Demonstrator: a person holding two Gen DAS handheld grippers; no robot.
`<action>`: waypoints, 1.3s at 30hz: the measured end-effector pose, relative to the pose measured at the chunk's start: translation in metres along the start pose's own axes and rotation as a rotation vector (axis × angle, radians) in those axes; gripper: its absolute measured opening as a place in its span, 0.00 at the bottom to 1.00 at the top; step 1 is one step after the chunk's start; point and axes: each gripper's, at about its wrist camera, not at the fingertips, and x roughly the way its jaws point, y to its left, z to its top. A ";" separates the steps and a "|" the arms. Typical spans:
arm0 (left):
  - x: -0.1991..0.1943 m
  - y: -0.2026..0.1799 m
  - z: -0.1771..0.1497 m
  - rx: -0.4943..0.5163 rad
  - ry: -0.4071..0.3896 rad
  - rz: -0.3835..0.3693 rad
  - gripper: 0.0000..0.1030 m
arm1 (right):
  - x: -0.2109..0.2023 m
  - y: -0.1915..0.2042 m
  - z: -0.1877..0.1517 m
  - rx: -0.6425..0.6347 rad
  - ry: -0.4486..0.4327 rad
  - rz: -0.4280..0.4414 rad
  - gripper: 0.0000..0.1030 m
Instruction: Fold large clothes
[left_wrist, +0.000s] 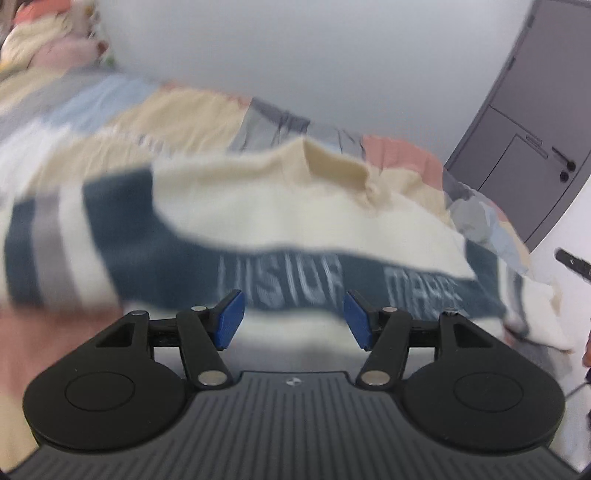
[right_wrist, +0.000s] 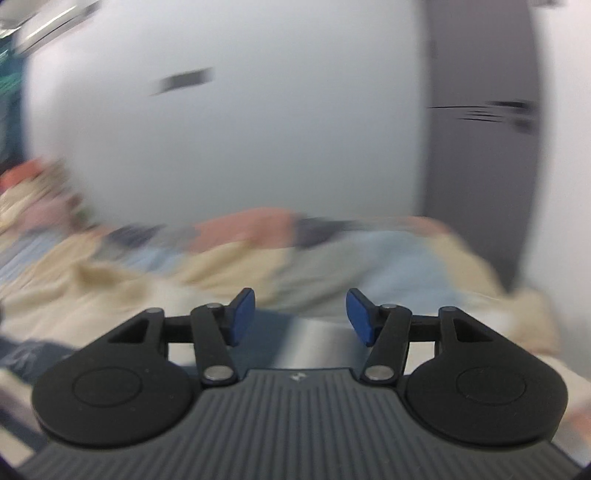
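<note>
From my left wrist camera, the far left shows a soft heap of bedding (left_wrist: 48, 40) in cream and pink, blurred. The bed (left_wrist: 110, 110) runs across the view under a patchwork cover of pale blue, beige, grey and salmon blocks. On it lies the sweater (left_wrist: 280, 206), a thick knit in cream with a broad dark teal band carrying pale block letters I cannot read through the blur; a grey and a white stripe cross its left end, and its cream upper edge rises in a rumpled peak. My left tongs (left_wrist: 293, 319) hang just in front of the teal band with the jaws spread wide and nothing between the flat blue pads (left_wrist: 231, 321). To the right stands a grey panelled door (left_wrist: 532, 129) with a dark handle.

From my right wrist camera everything beyond the tool is smeared. At lower left I make out a dark teal scrap of the sweater (right_wrist: 26, 354). The bed (right_wrist: 332, 258) shows as beige, blue and salmon patches. My right tongs (right_wrist: 301, 319) are also parted wide and hold nothing. Behind is a plain white wall (right_wrist: 240, 147), with the grey door (right_wrist: 480, 147) at right.
</note>
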 end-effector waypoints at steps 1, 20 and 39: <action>0.009 0.003 0.013 0.021 -0.005 0.025 0.63 | 0.017 0.017 0.005 -0.022 0.019 0.052 0.56; 0.231 0.021 0.119 0.407 0.079 0.133 0.66 | 0.250 0.209 -0.007 -0.217 0.319 0.241 0.50; 0.207 -0.029 0.209 0.440 -0.068 0.327 0.10 | 0.252 0.233 0.092 -0.210 0.129 0.106 0.09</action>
